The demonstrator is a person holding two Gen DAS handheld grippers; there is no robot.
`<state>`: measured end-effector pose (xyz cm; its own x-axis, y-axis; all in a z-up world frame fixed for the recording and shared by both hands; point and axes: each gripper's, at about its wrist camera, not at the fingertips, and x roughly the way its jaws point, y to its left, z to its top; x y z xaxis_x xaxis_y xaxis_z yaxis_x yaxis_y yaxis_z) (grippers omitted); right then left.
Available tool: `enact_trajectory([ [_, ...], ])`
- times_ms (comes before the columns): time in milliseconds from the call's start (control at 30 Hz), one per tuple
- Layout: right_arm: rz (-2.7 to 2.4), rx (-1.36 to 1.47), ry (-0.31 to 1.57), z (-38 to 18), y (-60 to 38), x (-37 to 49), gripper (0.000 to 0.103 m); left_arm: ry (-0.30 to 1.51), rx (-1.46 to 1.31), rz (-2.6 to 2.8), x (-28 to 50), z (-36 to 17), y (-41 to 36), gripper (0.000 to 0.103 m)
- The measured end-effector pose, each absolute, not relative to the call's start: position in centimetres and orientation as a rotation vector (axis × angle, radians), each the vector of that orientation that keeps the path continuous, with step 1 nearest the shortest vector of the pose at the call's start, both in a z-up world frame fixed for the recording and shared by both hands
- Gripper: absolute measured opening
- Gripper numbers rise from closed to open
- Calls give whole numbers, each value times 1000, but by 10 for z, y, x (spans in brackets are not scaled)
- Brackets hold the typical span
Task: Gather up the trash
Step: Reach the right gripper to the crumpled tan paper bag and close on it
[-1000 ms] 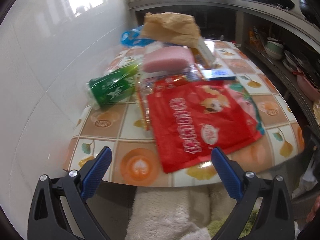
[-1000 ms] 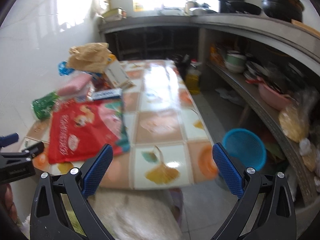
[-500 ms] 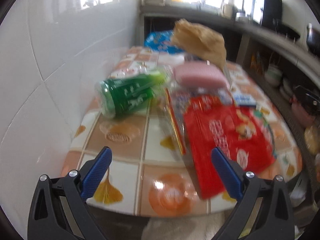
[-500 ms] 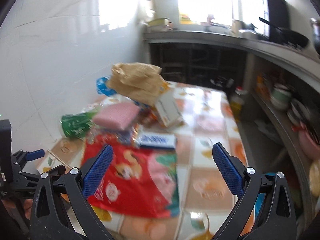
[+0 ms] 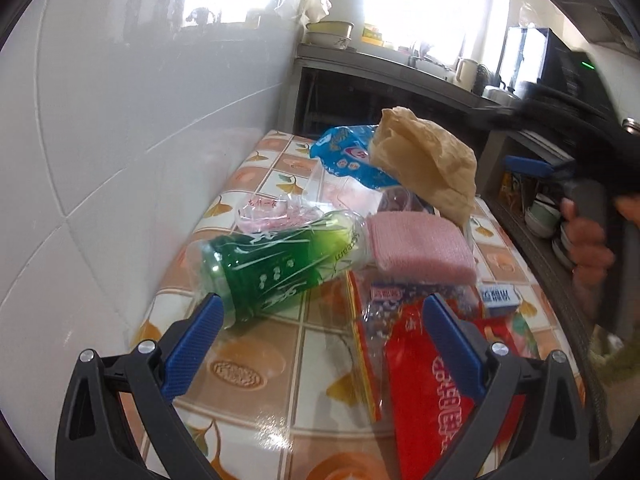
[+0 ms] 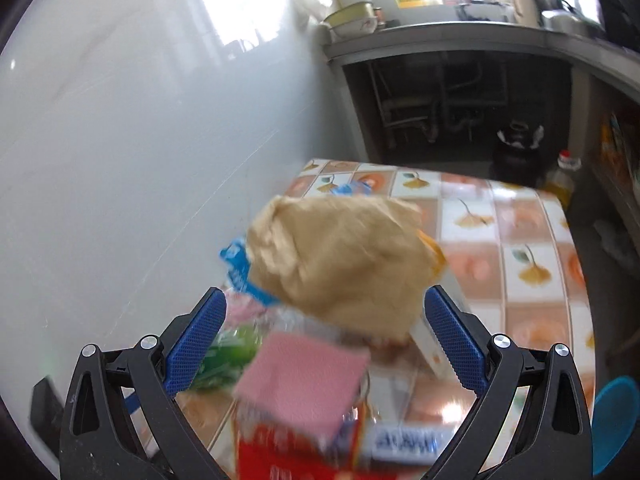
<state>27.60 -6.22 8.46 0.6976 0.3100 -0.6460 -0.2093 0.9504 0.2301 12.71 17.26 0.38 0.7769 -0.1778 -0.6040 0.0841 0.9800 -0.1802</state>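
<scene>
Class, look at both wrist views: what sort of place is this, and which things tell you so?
Most likely a home kitchen: a grey counter with an enamel basin under a window, stacked bowls on a side shelf, and a table with a tile-pattern cover strewn with food wrappers.

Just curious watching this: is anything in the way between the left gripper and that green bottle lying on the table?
Nothing visible. The left gripper is open, and the green bottle lies just ahead of its fingertips, with only bare table between.
</scene>
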Motion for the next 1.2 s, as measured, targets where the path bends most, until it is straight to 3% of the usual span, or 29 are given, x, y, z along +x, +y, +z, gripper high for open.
enact_trajectory([
  [167,194,-43,740,71,-21,300,95,688,-151,-140,135,-3,173,97],
  [400,172,13,760,57,-37,310,94,707,-156,-123,137,-12,181,97],
  [567,166,66,779,55,-53,316,65,702,-150,-125,137,-12,184,97],
  [633,170,89,790,55,-58,317,46,704,-150,-128,136,-11,184,97],
  [833,205,143,815,52,-66,322,14,698,-137,-145,130,-6,178,97],
  [933,232,181,817,52,-73,320,4,693,-125,-146,127,-3,174,97],
  [1200,316,265,713,80,-110,278,2,668,-116,-157,127,11,167,97],
])
